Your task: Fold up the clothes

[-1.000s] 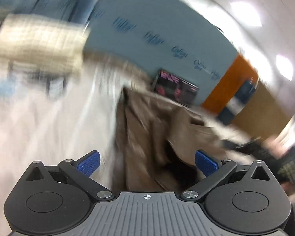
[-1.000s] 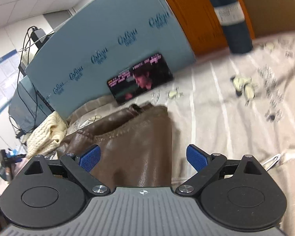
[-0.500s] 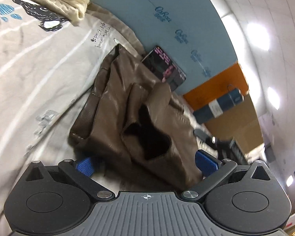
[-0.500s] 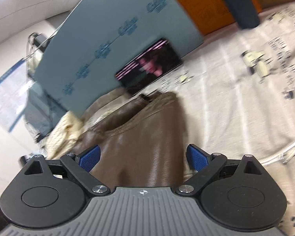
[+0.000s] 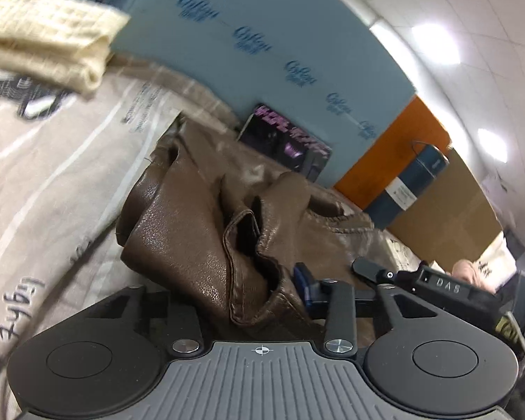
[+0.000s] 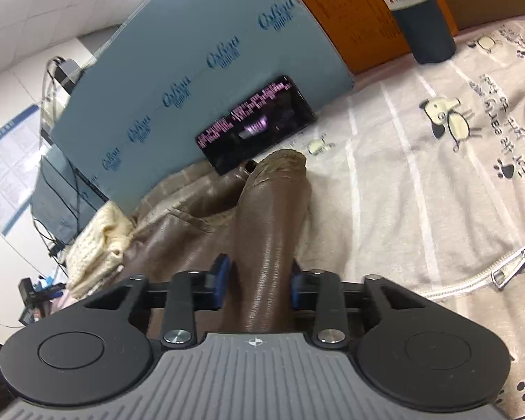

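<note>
Brown leather jacket (image 6: 262,231) lies crumpled on printed bedsheet (image 6: 420,182), in front of a phone (image 6: 259,122) leaning on a blue foam board (image 6: 192,52). Right gripper (image 6: 259,280) clamped on a smooth fold of it, blue pads pressed to both sides. Left gripper (image 5: 269,290) closed on bunched hem; only one pad visible. Cream knit (image 5: 45,35) lies off to the left.

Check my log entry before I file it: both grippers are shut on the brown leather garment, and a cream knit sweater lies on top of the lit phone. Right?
Not quite. The right wrist view shows the cream knit sweater lying apart from the lit phone, beyond the brown leather garment. The left gripper and right gripper are both shut on it.
</note>
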The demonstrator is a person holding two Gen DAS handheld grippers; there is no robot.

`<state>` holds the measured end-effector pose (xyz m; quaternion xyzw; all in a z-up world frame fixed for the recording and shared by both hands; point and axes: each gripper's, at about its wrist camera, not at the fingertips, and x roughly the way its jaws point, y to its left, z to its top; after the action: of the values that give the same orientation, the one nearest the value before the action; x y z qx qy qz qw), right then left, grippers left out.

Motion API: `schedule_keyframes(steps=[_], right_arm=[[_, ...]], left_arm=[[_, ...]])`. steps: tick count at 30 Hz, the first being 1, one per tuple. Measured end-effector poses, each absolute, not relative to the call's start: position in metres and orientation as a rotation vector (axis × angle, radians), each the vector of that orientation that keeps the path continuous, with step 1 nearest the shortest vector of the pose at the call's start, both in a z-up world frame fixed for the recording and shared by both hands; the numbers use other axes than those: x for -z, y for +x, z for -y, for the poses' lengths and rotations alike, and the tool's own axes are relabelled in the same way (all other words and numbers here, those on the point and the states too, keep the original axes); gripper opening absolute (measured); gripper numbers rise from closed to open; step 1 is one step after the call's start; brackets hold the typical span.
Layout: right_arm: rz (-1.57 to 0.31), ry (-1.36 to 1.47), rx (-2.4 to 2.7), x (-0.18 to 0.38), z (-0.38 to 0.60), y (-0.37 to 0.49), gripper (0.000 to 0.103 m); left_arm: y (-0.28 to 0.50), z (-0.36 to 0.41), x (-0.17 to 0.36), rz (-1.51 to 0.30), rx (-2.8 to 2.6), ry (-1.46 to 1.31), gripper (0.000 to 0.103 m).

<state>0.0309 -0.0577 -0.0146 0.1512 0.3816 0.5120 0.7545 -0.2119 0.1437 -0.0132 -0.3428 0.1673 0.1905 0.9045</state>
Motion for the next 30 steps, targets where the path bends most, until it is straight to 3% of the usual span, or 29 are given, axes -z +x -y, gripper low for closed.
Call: schedule_keyframes(steps=[3, 14, 30], right_arm=[[-0.785, 0.377, -1.168, 0.006, 0.066, 0.028, 0.013], [-0.629, 0.494, -1.201, -0.037, 0.130, 0.028, 0.012], [-0.275, 0.682, -0.952, -0.068, 0.319, 0.115, 0.012]], left_arm=[[-0.215, -0.136, 0.002, -0.305, -0.351, -0.665, 0.025], [-0.189, -0.091, -0.039, -0.225, -0.179, -0.535, 0.024], [-0.005, 0.019, -0.082, -0.129, 0.268, -0.396, 0.024]])
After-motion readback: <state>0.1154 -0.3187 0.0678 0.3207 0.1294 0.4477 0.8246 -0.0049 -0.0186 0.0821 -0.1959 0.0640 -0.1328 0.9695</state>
